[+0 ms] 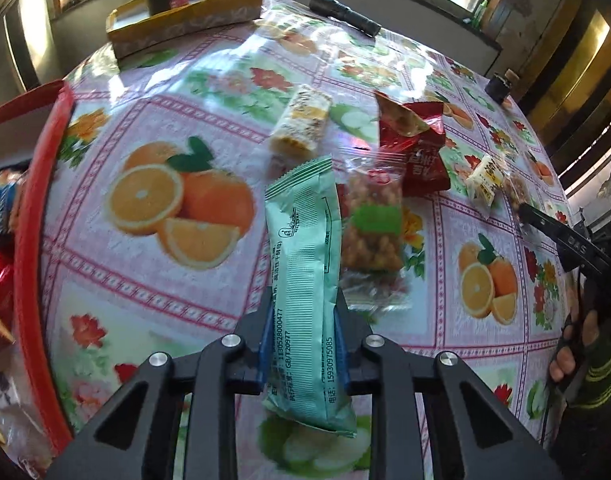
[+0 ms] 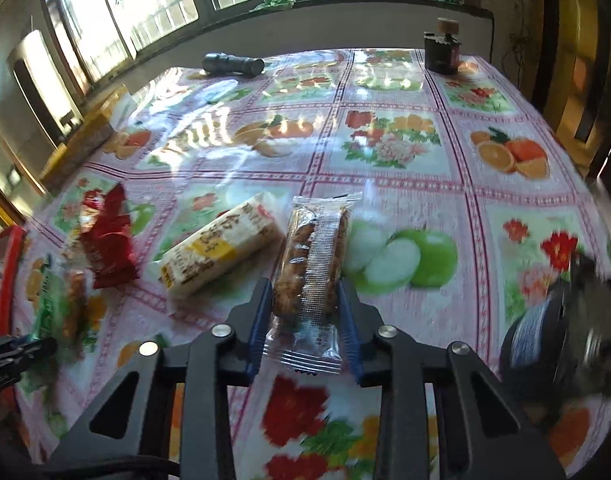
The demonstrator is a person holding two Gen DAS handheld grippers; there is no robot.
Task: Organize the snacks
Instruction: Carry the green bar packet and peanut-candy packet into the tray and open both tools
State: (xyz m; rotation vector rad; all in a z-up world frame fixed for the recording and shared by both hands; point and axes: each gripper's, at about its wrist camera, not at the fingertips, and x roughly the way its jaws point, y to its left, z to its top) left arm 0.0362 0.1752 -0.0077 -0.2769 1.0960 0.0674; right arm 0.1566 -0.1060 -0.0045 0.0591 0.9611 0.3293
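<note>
I am at the pick-up step with both hands at once. My left tongs [image 1: 303, 316] are closed on the mint-green snack pack [image 1: 305, 264], pads pressing its sides near the lower half; the pack points to 12 o'clock over the worktop [image 1: 153, 276]. My right tongs [image 2: 305, 312] are closed on the clear cookie pack [image 2: 311, 264], also gripped at the lower half.

Next move, I think: lift both and carry them to the red tray [image 1: 37, 216], which sits at 9 o'clock in the left view w/ some snacks already inside. Thin film can slip, so keep the grip firm.

Still loose on the worktop: peanut pack [image 1: 371, 224], red pouch [image 1: 415, 148], and the white-yellow bar [image 2: 221, 244] at 10 o'clock from the cookies.

Writing: the green pack shows "15930975085" and "GB/T20977"; other print is Chinese, too small for me to read.
</note>
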